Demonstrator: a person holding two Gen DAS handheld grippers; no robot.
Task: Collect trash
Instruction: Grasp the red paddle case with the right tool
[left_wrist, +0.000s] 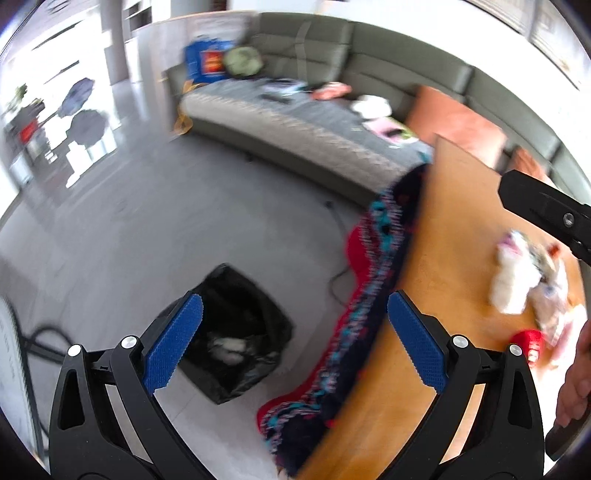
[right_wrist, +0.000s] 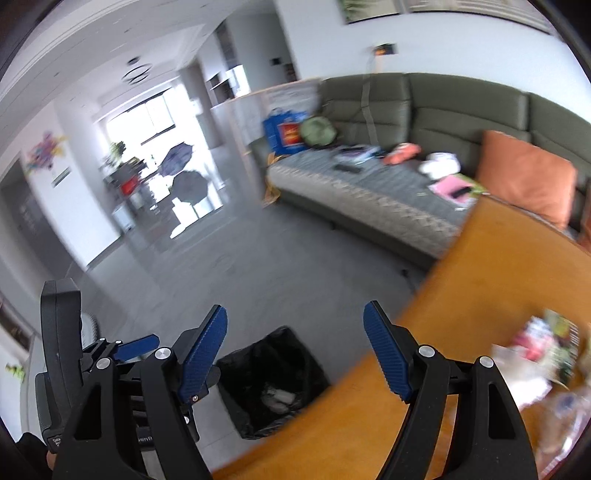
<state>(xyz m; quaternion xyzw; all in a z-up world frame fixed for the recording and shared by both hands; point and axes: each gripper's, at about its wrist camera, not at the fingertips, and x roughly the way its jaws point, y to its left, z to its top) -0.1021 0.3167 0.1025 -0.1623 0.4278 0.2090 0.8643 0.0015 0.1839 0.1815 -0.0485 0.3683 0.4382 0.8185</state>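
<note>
Left wrist view shows the trash, a blurred heap of white tissue, wrappers and a red can, lying on the orange worktop well off to the right of my left gripper, which is released with nothing between its blue pads. Straight ahead of that gripper, down on the grey floor, sits the bin lined with a black bag, some pale scraps already in it. A knitted red and blue blanket hangs over the worktop's edge between bin and trash. In the right wrist view my right gripper is also released and empty, the bin just beyond it, the trash far right on the worktop. A green sofa stands behind.
</note>
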